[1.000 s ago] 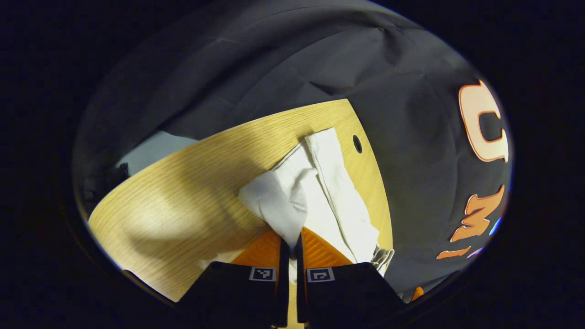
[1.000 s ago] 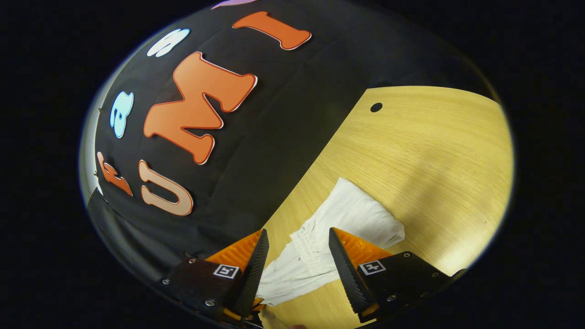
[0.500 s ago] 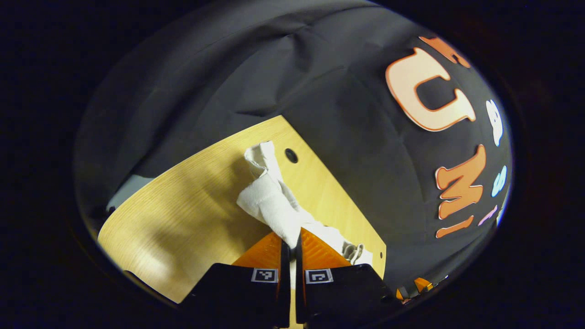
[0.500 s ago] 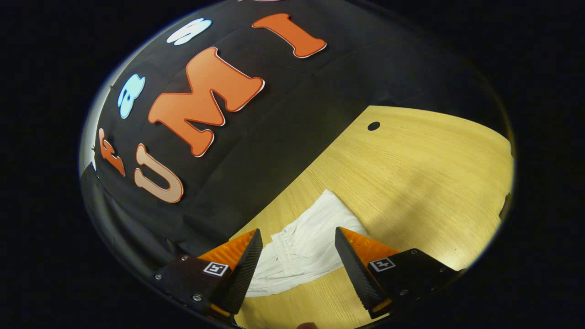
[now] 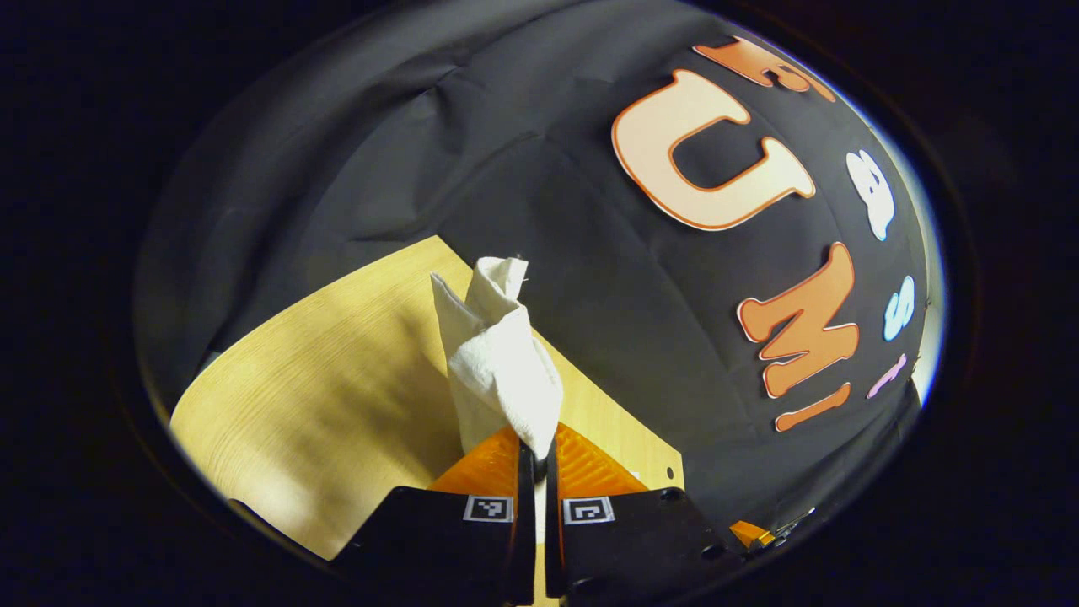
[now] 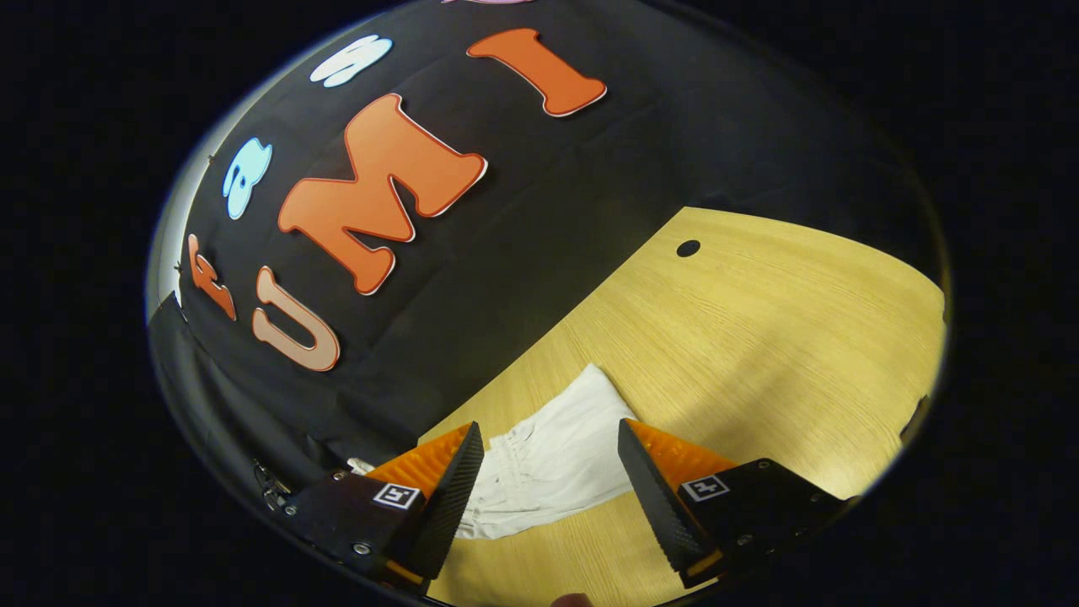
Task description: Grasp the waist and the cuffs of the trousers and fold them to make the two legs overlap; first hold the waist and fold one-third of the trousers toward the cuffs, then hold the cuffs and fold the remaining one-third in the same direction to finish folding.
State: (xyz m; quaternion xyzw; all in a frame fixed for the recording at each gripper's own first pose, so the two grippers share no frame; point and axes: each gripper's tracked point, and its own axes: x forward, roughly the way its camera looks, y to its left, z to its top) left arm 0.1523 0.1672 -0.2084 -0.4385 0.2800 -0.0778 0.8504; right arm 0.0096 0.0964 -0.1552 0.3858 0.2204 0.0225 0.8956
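The white trousers [image 5: 499,362] hang bunched from my left gripper [image 5: 534,451], which is shut on the cloth and holds it lifted off the wooden table [image 5: 337,396]. In the right gripper view the gathered waist end of the trousers [image 6: 548,459] lies flat on the table [image 6: 759,337] near the booth wall. My right gripper [image 6: 548,472] hovers over that end, open, with one finger on each side of the cloth and not pressing it.
The black cloth wall [image 6: 506,253] runs close along the table edge beside the trousers. A small round hole [image 6: 688,248] sits in the tabletop farther off. Bare wood stretches to the right in the right gripper view.
My left gripper has lifted and swung with the cloth, which now stands bunched upright instead of lying spread. The right gripper has stayed open and drawn slightly back along the waist end.
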